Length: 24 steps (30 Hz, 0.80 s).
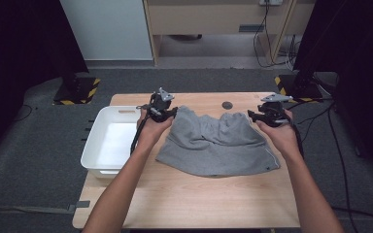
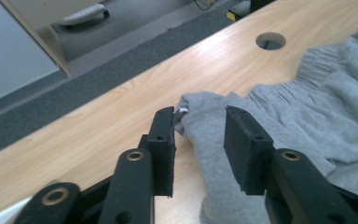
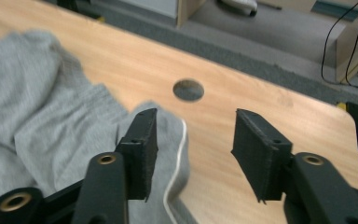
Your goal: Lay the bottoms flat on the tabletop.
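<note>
Grey shorts (image 1: pixel 213 143) lie flat mid-table (image 1: pixel 189 204), waistband at the far edge. Left gripper (image 1: pixel 162 112) and right gripper (image 1: pixel 267 115) sit at the two far corners – jaws parted, cloth between them but unpinched, apparently set down spread; white bin (image 1: pixel 108 141) waits left

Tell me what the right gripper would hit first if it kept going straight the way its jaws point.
Probably bare table top. The right gripper stands open, the grey shorts' white-piped edge lying by one jaw. Ahead lies wood, with the round hole slightly aside; depth is hard to judge.
</note>
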{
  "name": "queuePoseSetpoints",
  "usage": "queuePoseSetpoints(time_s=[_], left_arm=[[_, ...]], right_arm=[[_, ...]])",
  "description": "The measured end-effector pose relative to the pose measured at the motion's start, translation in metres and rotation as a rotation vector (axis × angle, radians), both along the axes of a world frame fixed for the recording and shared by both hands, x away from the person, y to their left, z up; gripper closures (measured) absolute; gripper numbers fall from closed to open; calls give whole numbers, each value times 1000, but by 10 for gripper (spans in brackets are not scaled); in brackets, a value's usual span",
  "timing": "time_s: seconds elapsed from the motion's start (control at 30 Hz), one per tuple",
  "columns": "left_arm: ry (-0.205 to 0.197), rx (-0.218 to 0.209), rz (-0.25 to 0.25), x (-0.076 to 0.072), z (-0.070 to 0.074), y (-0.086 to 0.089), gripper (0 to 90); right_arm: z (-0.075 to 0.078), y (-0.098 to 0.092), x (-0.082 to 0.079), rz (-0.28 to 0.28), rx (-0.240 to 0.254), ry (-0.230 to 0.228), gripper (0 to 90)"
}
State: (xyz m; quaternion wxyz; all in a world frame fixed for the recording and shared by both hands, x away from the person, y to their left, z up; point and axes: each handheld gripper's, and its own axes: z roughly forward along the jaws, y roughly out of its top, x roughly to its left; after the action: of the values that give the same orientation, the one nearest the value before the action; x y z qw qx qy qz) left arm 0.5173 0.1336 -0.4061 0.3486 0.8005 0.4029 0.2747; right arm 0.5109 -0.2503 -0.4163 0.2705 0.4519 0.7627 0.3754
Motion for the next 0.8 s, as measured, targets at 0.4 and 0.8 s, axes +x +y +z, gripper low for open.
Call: queuePoseSetpoints(time_s=[0.4,0.8], left_arm=[[16,-29,-57,-14,-3,-5,497],[14,-59,-92,-32,-2,-19,334]], right_arm=[[-7,-2,-11,22,-12,22,407],[0,6,-22,91,-11,32,346]])
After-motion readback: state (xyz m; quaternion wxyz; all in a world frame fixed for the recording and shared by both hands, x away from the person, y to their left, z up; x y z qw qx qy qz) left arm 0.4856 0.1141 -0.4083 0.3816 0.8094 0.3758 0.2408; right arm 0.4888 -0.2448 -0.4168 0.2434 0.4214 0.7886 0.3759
